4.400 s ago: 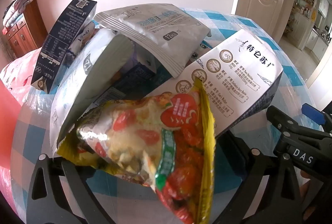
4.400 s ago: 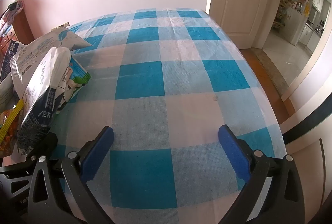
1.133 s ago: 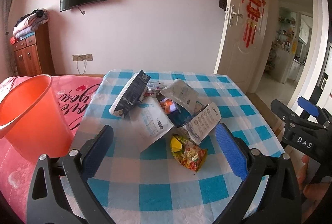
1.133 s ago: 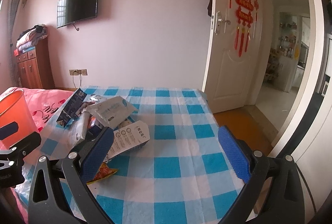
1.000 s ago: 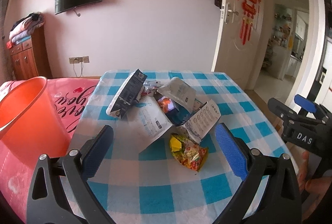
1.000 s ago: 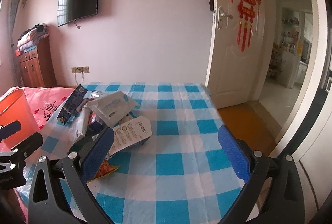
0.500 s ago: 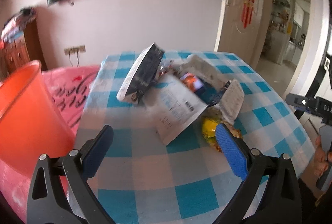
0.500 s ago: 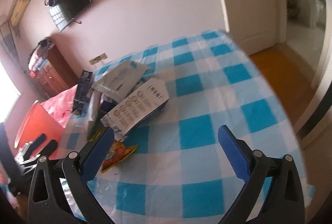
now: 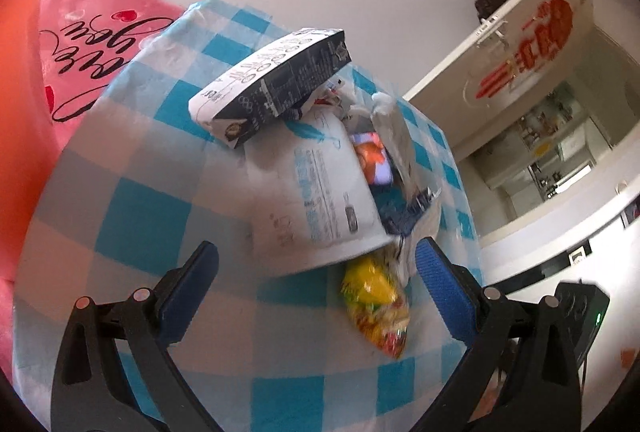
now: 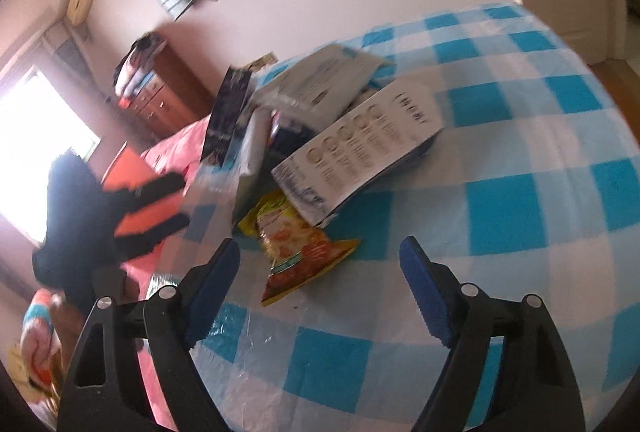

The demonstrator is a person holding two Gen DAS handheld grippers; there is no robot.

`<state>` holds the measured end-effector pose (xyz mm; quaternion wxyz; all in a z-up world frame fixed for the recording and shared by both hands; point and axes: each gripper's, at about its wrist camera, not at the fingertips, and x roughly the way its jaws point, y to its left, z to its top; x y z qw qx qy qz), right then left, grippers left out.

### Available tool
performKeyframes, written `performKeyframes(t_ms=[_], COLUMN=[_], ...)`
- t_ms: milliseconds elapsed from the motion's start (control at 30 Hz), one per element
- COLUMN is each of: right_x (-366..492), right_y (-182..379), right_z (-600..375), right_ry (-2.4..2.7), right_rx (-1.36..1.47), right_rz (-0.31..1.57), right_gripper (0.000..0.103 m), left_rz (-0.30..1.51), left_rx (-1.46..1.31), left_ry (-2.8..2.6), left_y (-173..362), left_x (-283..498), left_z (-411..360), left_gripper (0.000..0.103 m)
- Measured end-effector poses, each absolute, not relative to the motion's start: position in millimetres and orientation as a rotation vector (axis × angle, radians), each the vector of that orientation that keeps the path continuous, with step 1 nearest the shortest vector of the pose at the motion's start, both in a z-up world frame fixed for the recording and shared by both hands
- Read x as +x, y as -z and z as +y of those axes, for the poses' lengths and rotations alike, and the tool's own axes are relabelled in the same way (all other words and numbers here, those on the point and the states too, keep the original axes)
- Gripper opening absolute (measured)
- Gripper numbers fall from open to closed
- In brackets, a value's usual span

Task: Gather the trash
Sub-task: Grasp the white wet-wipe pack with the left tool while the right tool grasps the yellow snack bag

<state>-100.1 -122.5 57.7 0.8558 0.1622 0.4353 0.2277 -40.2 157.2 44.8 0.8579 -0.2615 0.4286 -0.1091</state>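
A heap of trash lies on the blue-checked table [image 9: 140,216]: a dark milk carton [image 9: 276,80] on top, a white pouch [image 9: 316,192] below it, and a yellow-red snack bag [image 9: 376,304] at the near edge. My left gripper [image 9: 314,264] hovers open just short of the white pouch, holding nothing. In the right wrist view the snack bag [image 10: 300,252] lies on the cloth between the closing jaws of my right gripper [image 10: 318,256]; the pads are clear of it. A white printed carton [image 10: 360,152] lies behind the bag. The left gripper [image 10: 176,204] shows blurred at the left.
An orange bucket [image 9: 16,72] stands at the far left beside a pink bedcover [image 9: 92,32]. It also shows behind the left gripper as the orange bucket [image 10: 132,168]. A white door [image 9: 480,44] stands at the back right. Bare checked cloth [image 10: 520,212] lies right of the heap.
Both grippers have dropped toward the table and rolled, so the heap looks nearer and tilted. The right jaws stand narrower than before, now either side of the snack bag.
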Motion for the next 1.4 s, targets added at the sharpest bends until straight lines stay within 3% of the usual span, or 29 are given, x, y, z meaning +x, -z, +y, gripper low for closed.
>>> performKeyframes(t_ms=[267,400,767,1000,1400], right_x=[-83.3,-76.8,-72.7,-69.2,-90.2], right_y=[-40.5,-31.0,-26.4,-24.9,-24.0], right_z=[-99.8,-92.9,-76.1,-68.1,-46.5], right_ry=[-0.546,-0.567,-0.568,-0.563,-0.645], right_rx=[0.279,0.264,0.146,0.095,0.041], right_rz=[0.966,0.995,0.961,0.956,0.981], right_gripper=[0.081,0.072,0.072,0.076,0.077], left_rz=[0.950,0.968,1.012,0.997,0.992], left_rx=[-0.513,-0.493,-0.444,-0.393,-0.324], left_ry=[0.169,0.143,0.103,0.077,0.079], left_y=[-37.2,-33.2,-18.6,-19.2,-21.3], left_x=[-0.5,11.4,34.7,28.8,-6.6], left_z=[143.0,139.2,131.6,127.0,129.0], left_gripper=[0.099,0.099,0.099,0.081,0.079])
